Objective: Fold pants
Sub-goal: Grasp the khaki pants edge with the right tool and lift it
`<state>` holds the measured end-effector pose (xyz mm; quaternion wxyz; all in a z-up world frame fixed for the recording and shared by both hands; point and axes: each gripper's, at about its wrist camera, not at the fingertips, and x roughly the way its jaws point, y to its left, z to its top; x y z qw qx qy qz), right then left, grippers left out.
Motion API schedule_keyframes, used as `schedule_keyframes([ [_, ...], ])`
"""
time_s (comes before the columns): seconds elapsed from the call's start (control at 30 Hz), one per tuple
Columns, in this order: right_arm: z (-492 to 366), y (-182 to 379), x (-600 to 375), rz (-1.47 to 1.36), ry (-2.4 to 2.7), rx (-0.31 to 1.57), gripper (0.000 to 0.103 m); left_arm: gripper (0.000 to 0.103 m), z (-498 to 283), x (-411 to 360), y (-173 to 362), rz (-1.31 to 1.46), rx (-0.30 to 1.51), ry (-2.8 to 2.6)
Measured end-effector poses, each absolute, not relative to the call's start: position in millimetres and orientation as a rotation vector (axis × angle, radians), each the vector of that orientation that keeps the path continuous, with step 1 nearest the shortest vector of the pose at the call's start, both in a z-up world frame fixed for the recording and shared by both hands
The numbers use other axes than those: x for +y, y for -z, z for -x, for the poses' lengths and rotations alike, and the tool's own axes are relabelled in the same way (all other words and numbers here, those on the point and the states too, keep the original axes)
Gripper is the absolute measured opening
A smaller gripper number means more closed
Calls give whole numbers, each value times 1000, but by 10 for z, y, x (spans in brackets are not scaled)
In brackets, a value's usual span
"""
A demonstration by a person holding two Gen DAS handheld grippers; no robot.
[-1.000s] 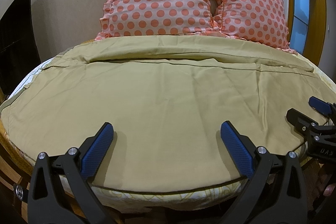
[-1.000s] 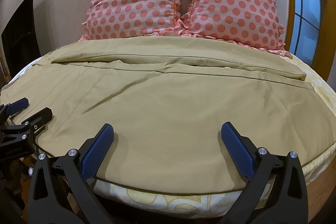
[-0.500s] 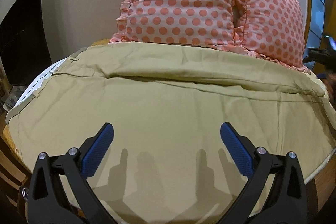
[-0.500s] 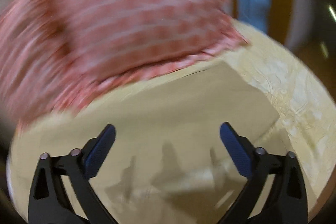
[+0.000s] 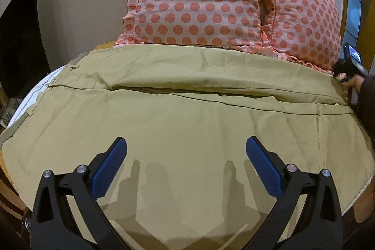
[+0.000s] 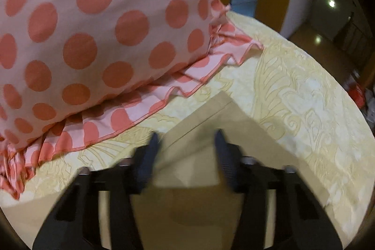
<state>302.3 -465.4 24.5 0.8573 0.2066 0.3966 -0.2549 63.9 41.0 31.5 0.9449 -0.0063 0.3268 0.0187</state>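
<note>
Khaki pants lie spread flat on the bed. Left claw hangs spread wide above them; right claw, blurry, looks half-closed around a cuff corner by the polka-dot pillow.

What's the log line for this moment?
left hand-held gripper: open above pants | right hand-held gripper: part-open, straddling pants corner near pillow | fold: not started

Home bedroom: bed, polka-dot pillows

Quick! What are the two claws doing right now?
Left claw: open wide above the pants, holding nothing.
Right claw: blurred, partly closed around the pants' hem corner; grip cannot be told.
</note>
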Motion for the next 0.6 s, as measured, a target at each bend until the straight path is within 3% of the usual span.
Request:
schedule_keyframes([
  [0.07,-2796,-244,-4870,-636,436,768,5,101,-619,426,-320,19,661,-37],
  [0.33,-1074,-555,-4940,-987,23,414,4,101,-430,575,-477,50,596,-65],
  [0.5,-464,-100,-4862,-1101,67,501,4,101,-477,753,-730,79,530,-71],
  [0.57,-482,10,-4873,-1124,81,550,8,101,-598,870,-832,116,517,-72],
  [0.6,-454,37,-4856,-1128,90,571,24,101,-658,925,-870,134,518,-76],
])
